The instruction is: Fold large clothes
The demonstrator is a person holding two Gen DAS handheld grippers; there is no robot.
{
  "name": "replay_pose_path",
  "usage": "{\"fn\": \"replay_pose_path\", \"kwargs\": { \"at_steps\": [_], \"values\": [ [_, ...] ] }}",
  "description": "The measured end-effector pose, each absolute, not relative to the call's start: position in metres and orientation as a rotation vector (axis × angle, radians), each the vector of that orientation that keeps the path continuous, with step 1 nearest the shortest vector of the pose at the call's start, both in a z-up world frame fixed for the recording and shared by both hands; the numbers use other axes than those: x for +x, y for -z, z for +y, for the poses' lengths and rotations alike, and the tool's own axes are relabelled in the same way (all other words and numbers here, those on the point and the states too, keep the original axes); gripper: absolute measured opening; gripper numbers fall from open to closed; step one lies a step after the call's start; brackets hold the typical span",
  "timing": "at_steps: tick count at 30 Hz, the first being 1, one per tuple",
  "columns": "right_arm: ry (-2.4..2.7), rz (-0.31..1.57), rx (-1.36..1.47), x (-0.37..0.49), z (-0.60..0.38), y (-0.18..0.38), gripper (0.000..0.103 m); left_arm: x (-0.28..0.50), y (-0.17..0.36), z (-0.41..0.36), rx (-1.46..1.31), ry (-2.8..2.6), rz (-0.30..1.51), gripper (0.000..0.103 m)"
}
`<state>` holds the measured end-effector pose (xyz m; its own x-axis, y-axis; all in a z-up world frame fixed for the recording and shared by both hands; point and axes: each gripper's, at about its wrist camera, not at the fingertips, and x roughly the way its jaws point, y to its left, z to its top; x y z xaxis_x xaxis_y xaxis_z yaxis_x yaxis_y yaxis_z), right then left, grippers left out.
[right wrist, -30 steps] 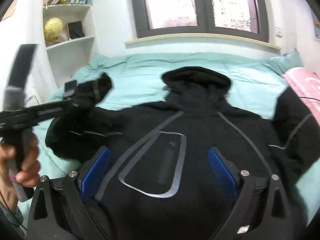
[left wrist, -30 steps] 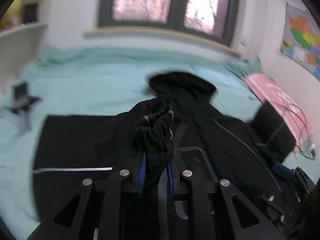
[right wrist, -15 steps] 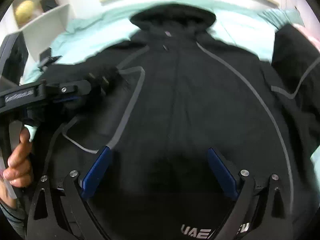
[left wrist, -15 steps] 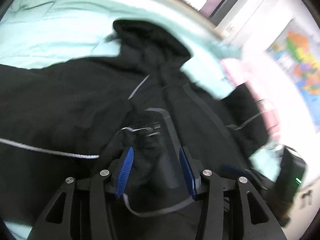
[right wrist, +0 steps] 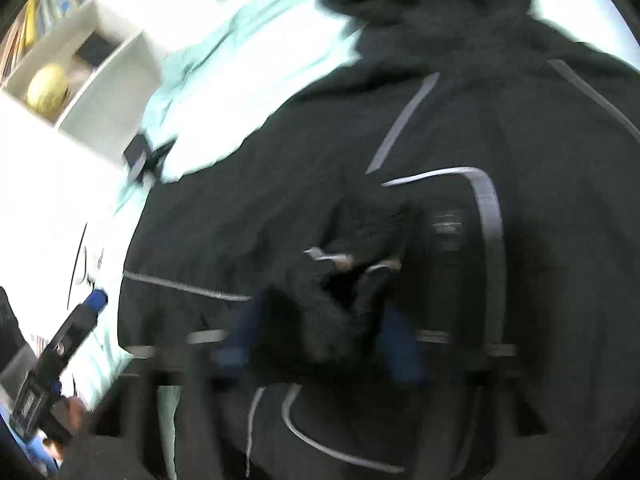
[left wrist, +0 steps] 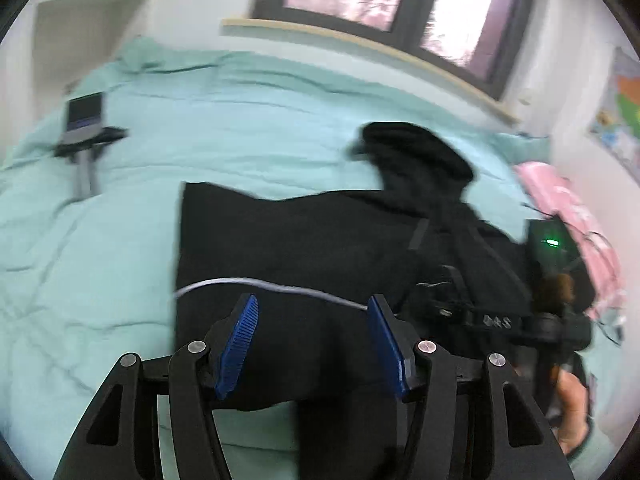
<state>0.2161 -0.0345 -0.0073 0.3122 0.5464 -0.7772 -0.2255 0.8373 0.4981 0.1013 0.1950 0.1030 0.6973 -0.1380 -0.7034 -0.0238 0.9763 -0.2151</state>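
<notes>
Left wrist view showed your left hand-held gripper [left wrist: 312,340] spread wide and holding nothing above the black hooded jacket with grey piping [left wrist: 304,240] lying on the mint-green bed sheet [left wrist: 248,120], while your right hand-held gripper [right wrist: 320,332], blurred, had its blue pads [right wrist: 404,356] set narrow around a bunched sleeve cuff [right wrist: 340,280].

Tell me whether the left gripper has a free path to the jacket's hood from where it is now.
Probably yes. The left gripper is open and holds nothing, and only flat black jacket lies between it and the hood on the bed. It is a long stretch, though.
</notes>
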Motion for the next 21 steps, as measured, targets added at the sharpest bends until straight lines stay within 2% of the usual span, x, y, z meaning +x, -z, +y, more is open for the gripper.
{"fn": "replay_pose_path", "kwargs": {
  "at_steps": [2, 9, 12, 16, 21],
  "values": [
    [-0.499, 1.074, 0.214, 0.206, -0.027, -0.012, 0.025, 0.103, -0.103, 0.201, -0.214, 0.031, 0.802, 0.059],
    [-0.321, 0.729, 0.051, 0.169, -0.11, -0.124, 0.024, 0.128, -0.115, 0.157, -0.166, 0.109, 0.794, 0.059],
    [-0.208, 0.689, 0.004, 0.163, -0.163, -0.147, 0.024, 0.145, -0.116, 0.12, -0.135, 0.17, 0.805, 0.059],
    [-0.053, 0.735, -0.057, 0.167, -0.227, -0.136, 0.025, 0.174, -0.083, 0.063, -0.071, 0.232, 0.882, 0.059],
    [0.016, 0.948, -0.049, 0.185, -0.276, -0.056, 0.025, 0.2, -0.015, 0.039, -0.031, 0.194, 1.036, 0.059]
  ]
}}
